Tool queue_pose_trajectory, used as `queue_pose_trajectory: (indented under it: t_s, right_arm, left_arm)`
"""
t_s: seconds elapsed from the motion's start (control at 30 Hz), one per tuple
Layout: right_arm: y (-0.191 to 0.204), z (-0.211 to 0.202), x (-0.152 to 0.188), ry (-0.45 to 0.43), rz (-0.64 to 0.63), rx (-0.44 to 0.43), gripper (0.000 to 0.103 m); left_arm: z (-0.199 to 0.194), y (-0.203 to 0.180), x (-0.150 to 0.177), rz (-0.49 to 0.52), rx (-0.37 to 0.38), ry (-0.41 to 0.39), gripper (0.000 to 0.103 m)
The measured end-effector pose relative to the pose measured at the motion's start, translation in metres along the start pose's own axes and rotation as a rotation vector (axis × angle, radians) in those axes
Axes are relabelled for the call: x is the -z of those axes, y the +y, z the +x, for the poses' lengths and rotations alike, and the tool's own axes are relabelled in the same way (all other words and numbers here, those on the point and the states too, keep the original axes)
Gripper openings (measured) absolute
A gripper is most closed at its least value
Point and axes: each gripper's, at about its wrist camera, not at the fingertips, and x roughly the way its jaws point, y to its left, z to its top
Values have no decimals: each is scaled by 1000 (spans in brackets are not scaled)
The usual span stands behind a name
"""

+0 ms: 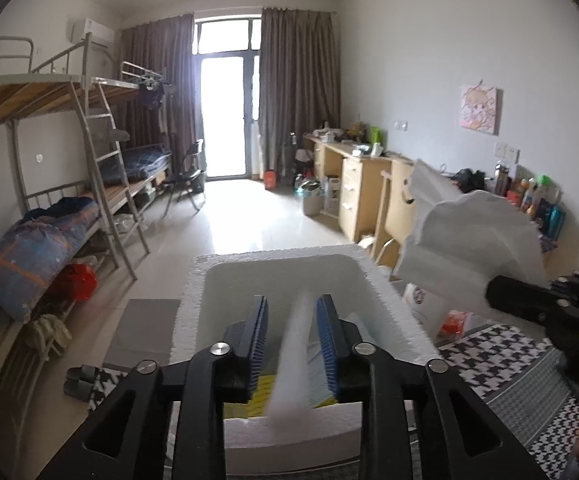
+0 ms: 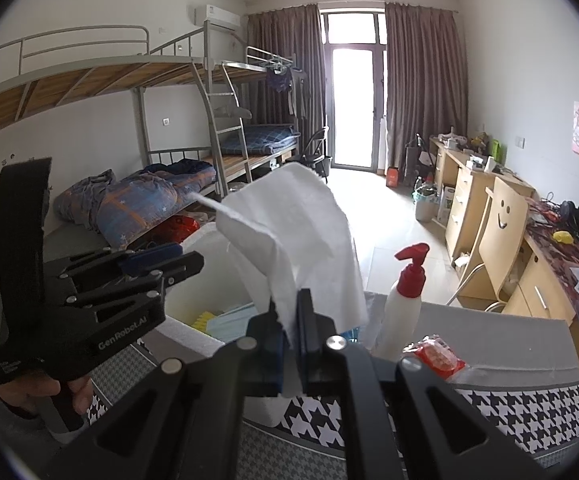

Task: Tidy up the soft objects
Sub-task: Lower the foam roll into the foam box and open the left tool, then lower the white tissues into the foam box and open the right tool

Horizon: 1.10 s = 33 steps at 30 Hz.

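Already my left gripper [image 1: 291, 344], fingers parted, lets a blurred white piece [image 1: 295, 356] fall into the foam box [image 1: 209, 280], where yellow and blue items lie; my right gripper [image 2: 289, 332] clamps the white cloth [image 2: 301, 236], unstowed.

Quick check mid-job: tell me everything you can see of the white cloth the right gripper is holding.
The white cloth looks like a thin, soft, fibrous sheet, plain white with frayed edges. The right gripper is shut on its lower corner, so it stands up from the jaws, folded and crumpled, one corner poking out to the left. It hangs in the air near the white foam box, touching nothing but the gripper pads as far as I can see.
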Motion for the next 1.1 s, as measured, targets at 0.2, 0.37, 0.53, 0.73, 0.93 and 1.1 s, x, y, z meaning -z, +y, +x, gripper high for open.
queue_pose_trajectory:
  t_s: [0.2, 0.37, 0.53, 0.73, 0.93, 1.1]
  right_arm:
    - [2, 1, 0, 1, -4, 1, 8]
    - [5, 5, 0, 5, -9, -6, 8]
    - [7, 8, 0, 10, -18, -20, 8]
    - [11, 13, -1, 15, -30, -38, 8]
    - [16, 20, -4, 19, -41, -51, 8]
    - [20, 27, -5, 33, -40, -62, 8]
  left_arm:
    - [-5, 6, 2, -14, -19, -7, 71]
    - [-12, 11, 2, -32, -48, -28, 88]
    - [-20, 14, 2, -53, -66, -47, 99]
    - [-31, 20, 4, -69, -83, -71, 102]
    - [-36, 25, 8, -71, -100, -70, 102]
    - [-42, 29, 11, -75, -112, -78, 102]
